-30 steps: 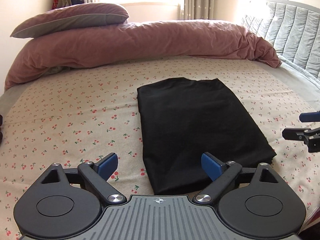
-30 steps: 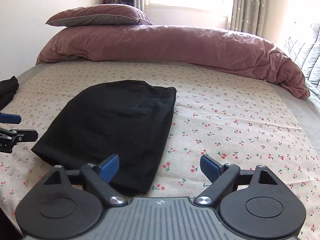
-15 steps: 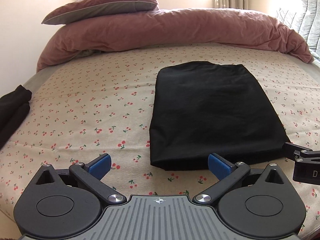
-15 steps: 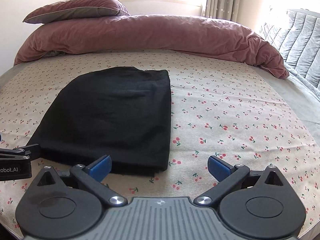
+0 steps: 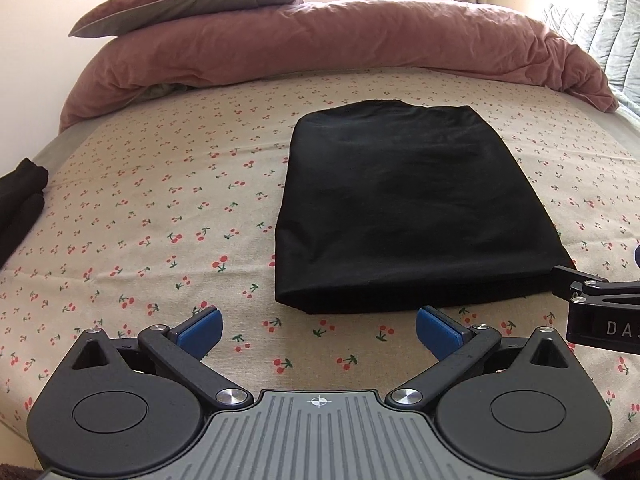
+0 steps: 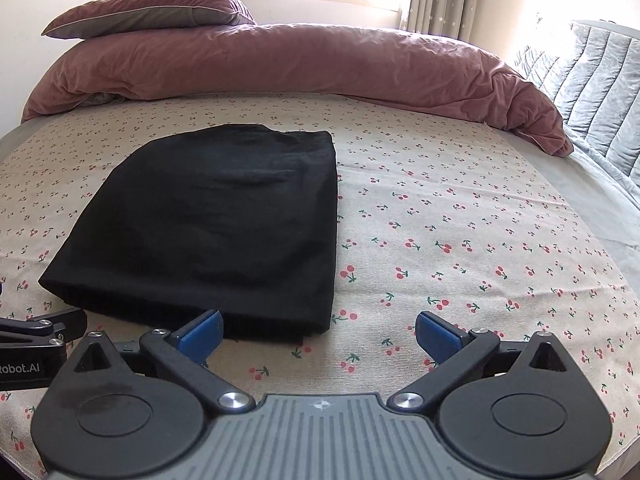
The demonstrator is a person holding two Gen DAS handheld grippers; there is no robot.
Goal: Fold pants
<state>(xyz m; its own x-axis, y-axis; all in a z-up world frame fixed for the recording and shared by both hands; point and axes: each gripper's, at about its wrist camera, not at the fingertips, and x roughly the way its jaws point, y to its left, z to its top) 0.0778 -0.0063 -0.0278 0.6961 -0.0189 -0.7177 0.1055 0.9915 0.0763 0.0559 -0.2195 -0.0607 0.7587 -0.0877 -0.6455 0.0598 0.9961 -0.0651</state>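
The black pants (image 5: 404, 208) lie folded into a flat rectangle on the cherry-print bedsheet (image 5: 160, 216). They also show in the right wrist view (image 6: 216, 224). My left gripper (image 5: 318, 330) is open and empty, just short of the pants' near edge. My right gripper (image 6: 318, 334) is open and empty, in front of the pants' near right corner. The right gripper's side shows at the right edge of the left wrist view (image 5: 600, 312). The left gripper's side shows at the left edge of the right wrist view (image 6: 36, 344).
A rolled pink duvet (image 5: 360, 44) with a pillow (image 5: 192, 0) on it lies across the back of the bed. A grey quilted headboard (image 6: 600, 80) stands at the right. Another dark garment (image 5: 20, 200) lies at the bed's left edge.
Both grippers have pulled back toward the near edge of the bed, away from the folded pants. Both stay open and empty.
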